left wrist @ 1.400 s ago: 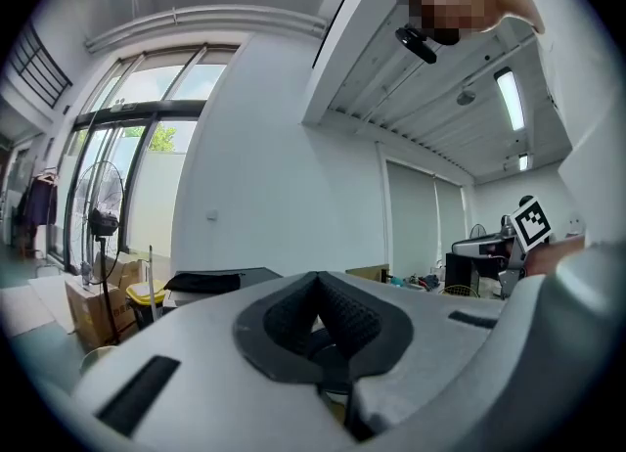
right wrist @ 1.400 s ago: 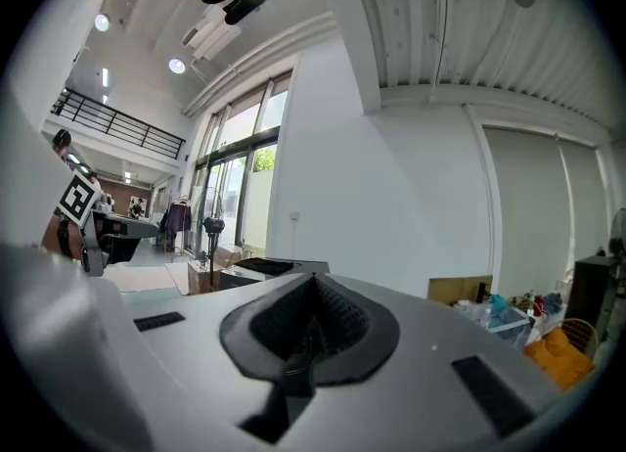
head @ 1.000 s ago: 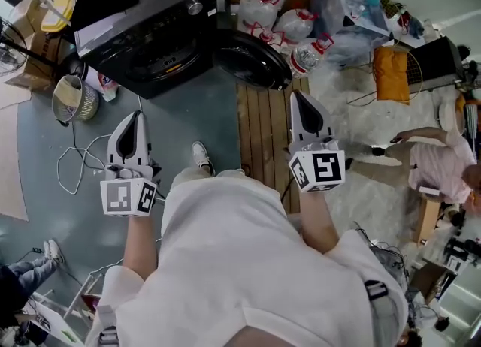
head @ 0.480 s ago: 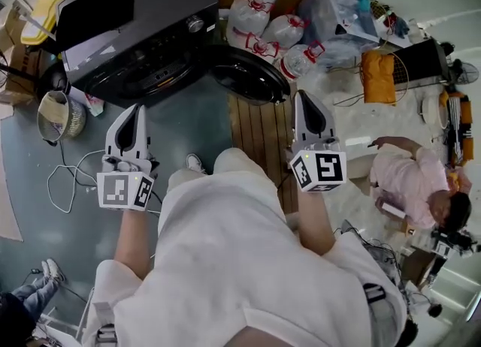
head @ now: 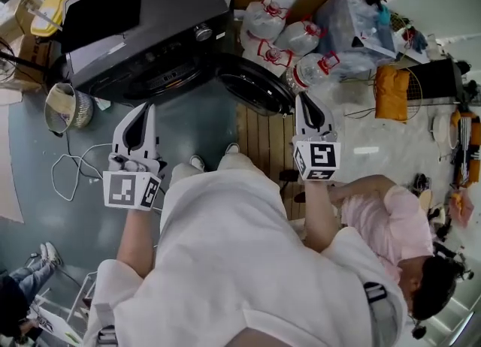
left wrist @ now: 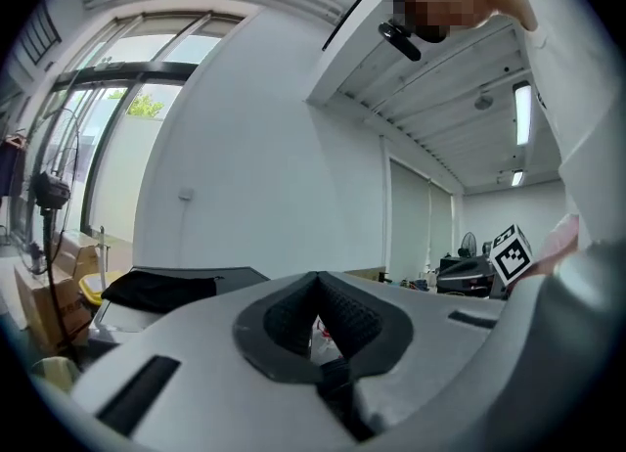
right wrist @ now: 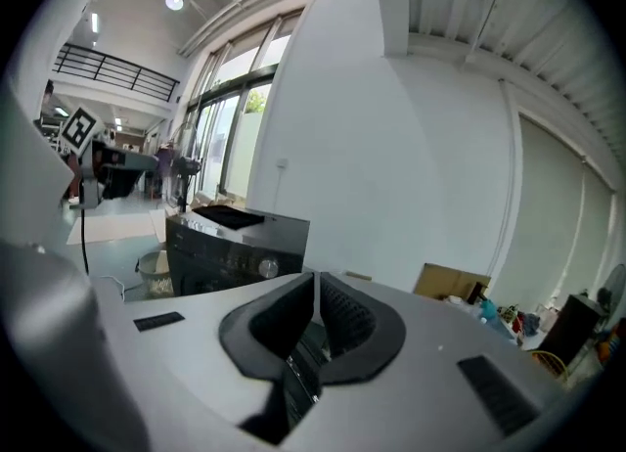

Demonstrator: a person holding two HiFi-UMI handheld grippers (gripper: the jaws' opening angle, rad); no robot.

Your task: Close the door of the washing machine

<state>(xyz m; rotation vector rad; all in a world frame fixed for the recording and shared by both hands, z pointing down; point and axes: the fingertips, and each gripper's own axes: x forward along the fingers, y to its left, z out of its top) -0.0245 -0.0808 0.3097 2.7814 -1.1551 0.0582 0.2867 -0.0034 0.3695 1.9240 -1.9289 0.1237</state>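
The person's white shirt (head: 248,263) fills the lower middle of the head view. The black washing machine (head: 143,30) sits in the upper left, and its round door (head: 255,82) hangs open to the right of its front, top centre, above a strip of wooden boards (head: 263,131). A second person in a pink top (head: 383,225) crouches at the lower right. The left gripper (head: 143,113) points up the frame toward the machine's front, its jaws pressed together with nothing between them. The right gripper (head: 306,101) has its tip just below the door's right edge, jaws also closed and empty; whether it touches the door I cannot tell. Tied clear bags (head: 282,34) lie behind the door, and a small basket (head: 64,105) stands at the left.
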